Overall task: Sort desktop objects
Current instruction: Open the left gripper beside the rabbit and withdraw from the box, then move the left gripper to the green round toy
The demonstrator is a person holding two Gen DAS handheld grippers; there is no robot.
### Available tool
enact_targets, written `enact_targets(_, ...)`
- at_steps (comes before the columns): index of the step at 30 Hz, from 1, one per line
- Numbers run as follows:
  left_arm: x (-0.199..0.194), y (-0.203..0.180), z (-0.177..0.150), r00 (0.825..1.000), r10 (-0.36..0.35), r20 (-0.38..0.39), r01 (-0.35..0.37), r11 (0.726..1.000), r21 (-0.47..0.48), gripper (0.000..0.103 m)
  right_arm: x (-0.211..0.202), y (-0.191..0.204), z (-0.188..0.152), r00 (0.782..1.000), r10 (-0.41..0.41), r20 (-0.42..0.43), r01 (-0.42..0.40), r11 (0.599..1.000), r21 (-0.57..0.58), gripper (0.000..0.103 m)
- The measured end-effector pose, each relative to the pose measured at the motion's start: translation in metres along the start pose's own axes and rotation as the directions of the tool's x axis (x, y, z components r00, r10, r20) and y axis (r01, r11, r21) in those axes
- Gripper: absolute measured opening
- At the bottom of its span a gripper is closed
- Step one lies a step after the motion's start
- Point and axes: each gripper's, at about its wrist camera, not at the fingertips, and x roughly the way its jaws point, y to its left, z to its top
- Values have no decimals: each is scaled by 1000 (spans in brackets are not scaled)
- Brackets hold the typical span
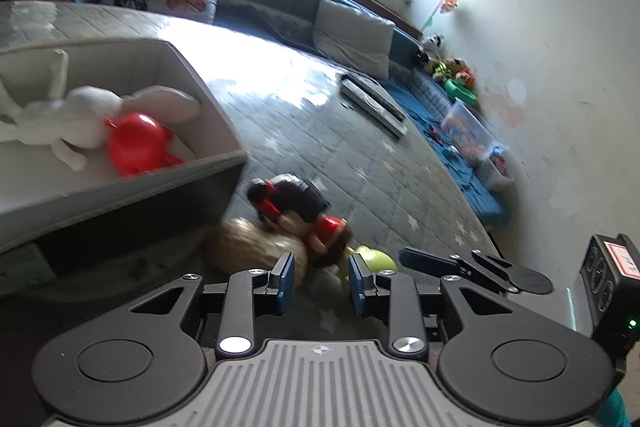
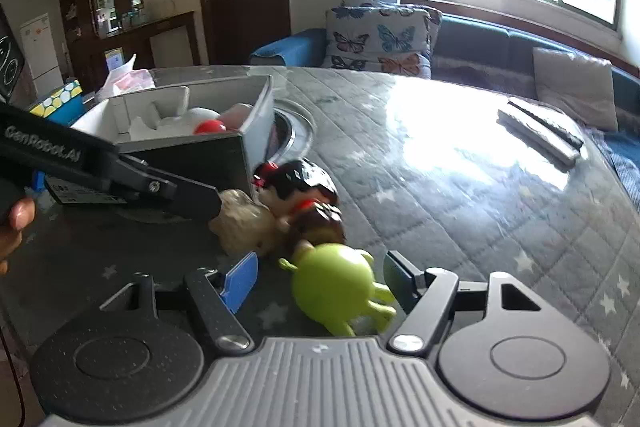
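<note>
partly done, i'd say: the grey open-top storage box [image 2: 224, 151] on the quilted grey star-print counter [image 2: 460, 187] already holds a white plush rabbit [image 1: 76, 119] and a red round plastic toy [image 1: 136, 143]. still out on the counter, just beside the box's near corner, are three toys bunched together: a tan fuzzy plush [image 2: 246, 227], a dark-haired doll figure w/ red trim [image 2: 308, 203] and a lime-green smooth plastic alien figure [image 2: 340, 287]. also a long flat dark remote-like bar [image 2: 540, 135] well apart, toward the sofa; can't tell if that's part of the sort. left gripper [image 1: 320, 279] is open to a middling gap w/ nothing held; in its own view the tan plush and the doll sit just ahead of the blue pads, doll roughly centred. in the right wrist view its tip reaches the tan plush, but can't tell whether it's touching or only overlapping in that view. right gripper [image 2: 320, 279] is spread wide, holding nothing; the green alien lies between its fingers, closer to the right-hand one, body tilted w/ legs toward the camera. no contact w/ either pad that i can make out. probably the alien is the right's next pick, doll or plush the left's. frames are a bit blurred.
</note>
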Motion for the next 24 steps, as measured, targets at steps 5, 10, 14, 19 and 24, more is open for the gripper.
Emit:
enact_targets(5,16,-9,-4,999,-26,-42,26,1000,-7,32,6,-9,-9,1000,5,-21,-5,1000,-4,72)
enact_targets(10,30,-13,-6,997,-29,-71,28,999,-16,32,12,-9,-13,999,37,-27,-38,999,-35,72)
enact_targets(14,34,-14,-6,996,-29,-83,27,999,-25,32,11,-8,-16,998,62,-26,-63,997,-46,76)
enact_targets(19,39,-14,-5,995,-29,-95,27,999,-30,32,6,-5,-17,995,92,-33,-94,994,-56,76)
enact_targets(24,42,-11,-5,994,-32,-100,28,999,-43,32,0,-2,-17,992,117,-46,-120,990,-76,77)
